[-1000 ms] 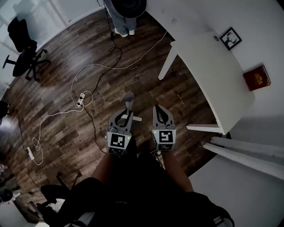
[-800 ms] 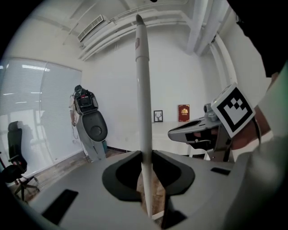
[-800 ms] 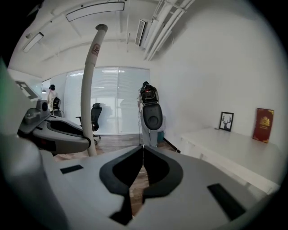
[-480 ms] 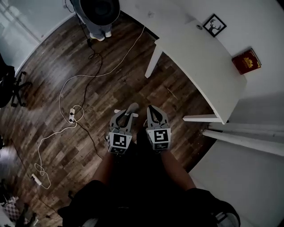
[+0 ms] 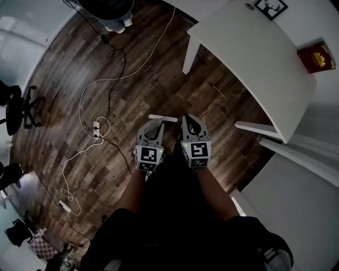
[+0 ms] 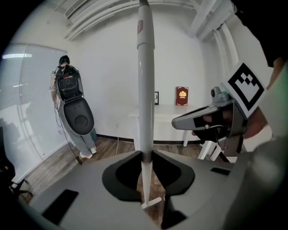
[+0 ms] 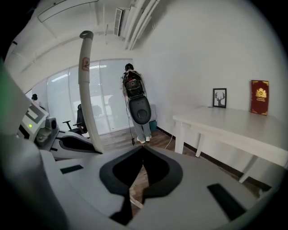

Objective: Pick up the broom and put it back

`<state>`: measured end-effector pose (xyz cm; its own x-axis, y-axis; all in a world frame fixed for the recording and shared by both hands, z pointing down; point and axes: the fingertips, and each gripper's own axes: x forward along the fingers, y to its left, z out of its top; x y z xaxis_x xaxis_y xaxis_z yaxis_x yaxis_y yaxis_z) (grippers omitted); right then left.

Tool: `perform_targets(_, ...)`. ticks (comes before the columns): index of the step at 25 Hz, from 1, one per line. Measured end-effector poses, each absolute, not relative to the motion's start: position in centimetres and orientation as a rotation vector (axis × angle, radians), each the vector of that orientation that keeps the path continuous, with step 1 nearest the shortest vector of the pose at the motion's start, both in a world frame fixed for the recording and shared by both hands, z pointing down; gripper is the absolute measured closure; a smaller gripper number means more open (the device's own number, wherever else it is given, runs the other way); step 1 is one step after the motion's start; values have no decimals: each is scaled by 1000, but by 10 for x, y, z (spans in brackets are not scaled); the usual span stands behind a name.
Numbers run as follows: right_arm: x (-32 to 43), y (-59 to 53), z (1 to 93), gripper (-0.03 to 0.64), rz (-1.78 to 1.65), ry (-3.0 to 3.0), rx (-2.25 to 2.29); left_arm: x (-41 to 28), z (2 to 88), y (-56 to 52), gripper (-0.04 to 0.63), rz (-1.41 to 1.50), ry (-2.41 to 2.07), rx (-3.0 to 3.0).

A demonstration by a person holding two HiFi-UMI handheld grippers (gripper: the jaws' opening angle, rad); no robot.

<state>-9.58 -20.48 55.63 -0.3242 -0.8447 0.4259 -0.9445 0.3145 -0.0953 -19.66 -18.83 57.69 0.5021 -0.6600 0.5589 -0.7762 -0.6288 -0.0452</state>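
The broom is a long white handle [image 6: 145, 90] standing upright, with a short white crossbar [image 6: 150, 203] at its lower end. My left gripper [image 6: 145, 155] is shut on the handle low down, and the pole rises out of the top of the left gripper view. From the head view the left gripper [image 5: 153, 126] shows just below the crossbar [image 5: 162, 118]. My right gripper [image 5: 192, 122] hangs beside it on the right, jaws shut with nothing between them. The right gripper view has its closed tips [image 7: 143, 150] and the handle [image 7: 85, 90] off to the left.
A white table [image 5: 254, 58] stands ahead on the right, with a red book [image 5: 317, 55] and a framed picture [image 5: 274, 6] against the wall. A person [image 5: 106, 10] stands far ahead. Cables and a power strip [image 5: 96, 127] lie on the wooden floor at left, near an office chair [image 5: 18, 106].
Both grippers have sunk and moved forward together, the left one still holding the broom. The handle's grey top no longer shows ahead of the left jaws; only the crossbar does.
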Motion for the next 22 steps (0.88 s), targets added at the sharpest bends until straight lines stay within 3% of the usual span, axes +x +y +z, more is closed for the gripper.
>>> perform_targets(8,-51,-219,610,595,621,-2192,1625,-173,655,-232,518,1022,-1086,2456)
perform_targets(22,54,-252,659,595,663,-2030,1811,-73,729,-316,518,1128,-835,2588)
